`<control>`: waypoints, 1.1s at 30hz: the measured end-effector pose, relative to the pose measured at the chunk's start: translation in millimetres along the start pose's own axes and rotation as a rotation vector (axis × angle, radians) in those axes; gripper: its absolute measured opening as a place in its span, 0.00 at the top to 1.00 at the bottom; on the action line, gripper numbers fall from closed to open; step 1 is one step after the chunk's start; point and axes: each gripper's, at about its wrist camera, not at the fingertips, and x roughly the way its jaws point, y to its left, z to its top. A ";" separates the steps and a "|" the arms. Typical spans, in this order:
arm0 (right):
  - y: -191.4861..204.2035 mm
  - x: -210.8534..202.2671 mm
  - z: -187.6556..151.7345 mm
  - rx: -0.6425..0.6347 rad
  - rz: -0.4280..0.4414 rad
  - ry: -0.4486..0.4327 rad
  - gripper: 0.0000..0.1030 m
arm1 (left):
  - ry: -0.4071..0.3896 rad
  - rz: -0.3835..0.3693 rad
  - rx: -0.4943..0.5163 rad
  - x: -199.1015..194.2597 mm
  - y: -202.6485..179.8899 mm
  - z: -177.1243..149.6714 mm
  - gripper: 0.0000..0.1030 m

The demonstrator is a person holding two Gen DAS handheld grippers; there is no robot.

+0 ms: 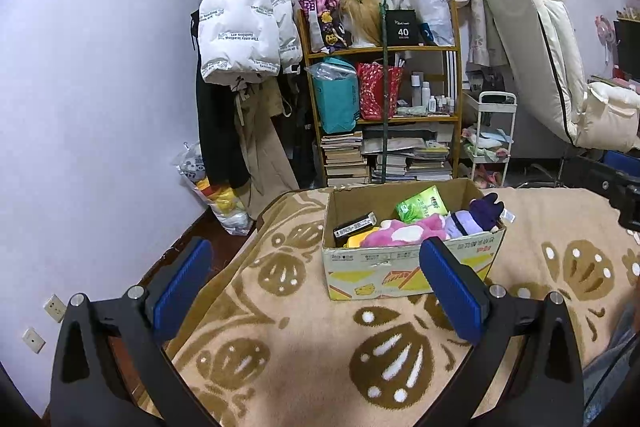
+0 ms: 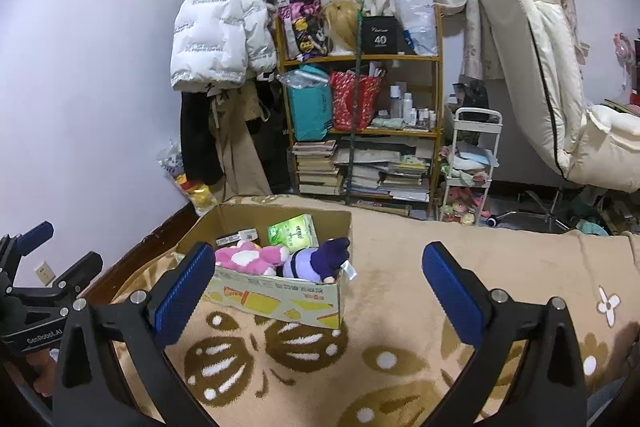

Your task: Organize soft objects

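A cardboard box stands on the beige patterned blanket. Inside lie a pink plush, a purple plush, a green packet, a black box and something yellow. My left gripper is open and empty, held in front of the box. My right gripper is open and empty, to the right of the box. The left gripper also shows at the left edge of the right wrist view.
A wooden shelf with bags, bottles and stacked books stands behind the bed. Coats hang at the left wall. A white trolley and a cream chair stand at right.
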 end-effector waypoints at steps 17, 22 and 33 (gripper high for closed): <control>-4.3 2.5 -7.0 -0.018 -0.011 -0.039 0.00 | -0.025 0.041 0.003 6.6 4.3 -3.1 0.01; -5.3 7.5 -7.9 -0.013 -0.017 -0.025 0.00 | -0.035 0.041 0.009 5.9 2.0 -4.5 0.01; -13.0 16.4 -11.1 0.015 -0.022 0.004 0.00 | -0.032 0.047 0.007 6.5 2.2 -4.6 0.01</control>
